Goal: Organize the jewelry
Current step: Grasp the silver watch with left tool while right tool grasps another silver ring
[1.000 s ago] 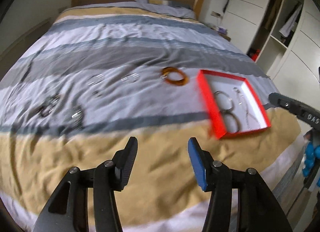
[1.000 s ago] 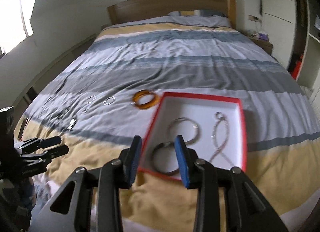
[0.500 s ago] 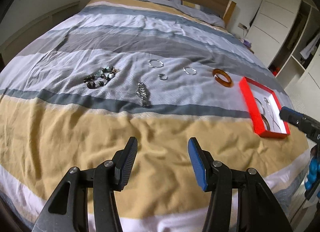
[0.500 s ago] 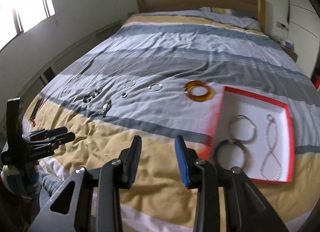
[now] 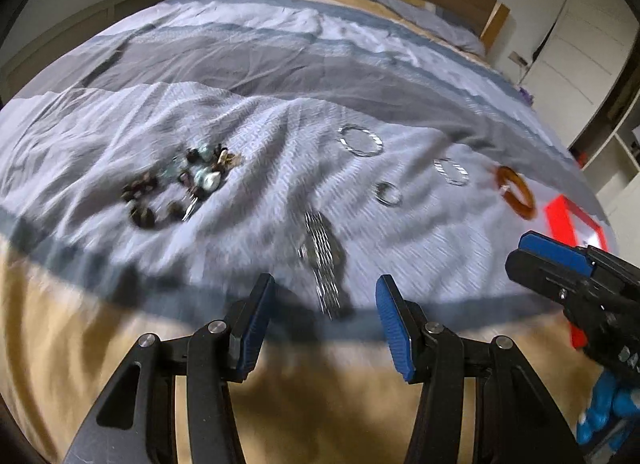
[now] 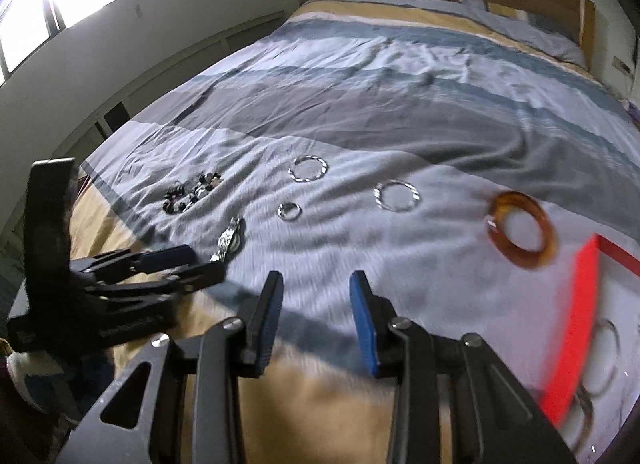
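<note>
a: bed [image 5: 280, 75] first. the striped cover is creased, and every loose piece lies on its pale band. the red box [image 6: 576, 328] sits at the right edge with rings already inside.

b: state of the tongs?

a: left tongs [image 5: 325, 318]: released, nothing between the pads. right tongs [image 6: 316, 320]: released too, gap narrower, also empty.

b: which piece is in hand?

a: likely the metal watch [image 5: 322, 260], straight ahead of the left tongs, near the tips but not touched. the bead bracelet [image 5: 176, 187] lies to its left; the amber bangle [image 6: 520, 227] lies just beside the box.

b: procedure?

a: centre the pads across the strap's narrow width. lower until both straddle it, pressing lightly into the cover. close on metal only; a fold of cloth caught with it would drag. the small ring [image 5: 388, 195] lies beyond the watch, clear of this approach.
</note>
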Available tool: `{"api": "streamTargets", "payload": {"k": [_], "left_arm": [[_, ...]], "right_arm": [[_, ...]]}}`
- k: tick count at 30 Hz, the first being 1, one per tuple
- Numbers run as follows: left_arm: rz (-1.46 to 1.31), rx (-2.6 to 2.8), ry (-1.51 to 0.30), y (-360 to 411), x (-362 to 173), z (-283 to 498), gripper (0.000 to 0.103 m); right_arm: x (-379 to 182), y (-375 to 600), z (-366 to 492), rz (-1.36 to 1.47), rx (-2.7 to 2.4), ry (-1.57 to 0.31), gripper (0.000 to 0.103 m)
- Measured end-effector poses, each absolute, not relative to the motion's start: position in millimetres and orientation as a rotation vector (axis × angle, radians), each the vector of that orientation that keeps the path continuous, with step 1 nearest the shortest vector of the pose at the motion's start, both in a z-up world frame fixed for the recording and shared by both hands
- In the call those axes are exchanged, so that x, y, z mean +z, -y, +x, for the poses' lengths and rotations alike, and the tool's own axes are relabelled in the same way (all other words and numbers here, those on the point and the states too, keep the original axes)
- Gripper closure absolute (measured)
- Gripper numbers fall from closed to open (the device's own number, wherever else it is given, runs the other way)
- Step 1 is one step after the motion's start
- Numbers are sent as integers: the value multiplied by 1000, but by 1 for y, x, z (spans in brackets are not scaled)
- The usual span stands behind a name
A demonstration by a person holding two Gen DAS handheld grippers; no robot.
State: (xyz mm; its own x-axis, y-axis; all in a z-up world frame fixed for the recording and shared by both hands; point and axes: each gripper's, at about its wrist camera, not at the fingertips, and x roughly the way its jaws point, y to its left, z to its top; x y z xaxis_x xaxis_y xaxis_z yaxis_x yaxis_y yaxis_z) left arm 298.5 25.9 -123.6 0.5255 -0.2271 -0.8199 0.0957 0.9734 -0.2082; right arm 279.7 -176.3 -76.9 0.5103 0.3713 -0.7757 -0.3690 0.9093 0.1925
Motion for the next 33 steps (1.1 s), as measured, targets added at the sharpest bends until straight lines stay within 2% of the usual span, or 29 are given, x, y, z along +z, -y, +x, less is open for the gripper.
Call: {"api": "streamTargets", "payload": {"k": [1,3,5,18,20,22,33], "left_arm": [[-136,-193,-1006,-25,-128,304,55],[-107,-185,-1006,-22,-137,313,72],[-133,-192,-993,-29,-139,314,79],[-190,-225,-936,-48,-131,291,79],[-192,-225,-933,-48,-130,289,79],[-194,-223,-932,-49,-129,287,79],[-161,-264,-918,-28,-99,260,79]], "right_arm": [[-82,172,287,3,454,-939,70],[-90,167,297,3,464,-946,70],[-98,163,307,10,473,-957,70],[-128,127,347,13,498,-961,71],[-129,126,351,15,486,-960,82],[-129,127,352,28,482,-961,84],[-89,167,304,62,456,-898,84]]}}
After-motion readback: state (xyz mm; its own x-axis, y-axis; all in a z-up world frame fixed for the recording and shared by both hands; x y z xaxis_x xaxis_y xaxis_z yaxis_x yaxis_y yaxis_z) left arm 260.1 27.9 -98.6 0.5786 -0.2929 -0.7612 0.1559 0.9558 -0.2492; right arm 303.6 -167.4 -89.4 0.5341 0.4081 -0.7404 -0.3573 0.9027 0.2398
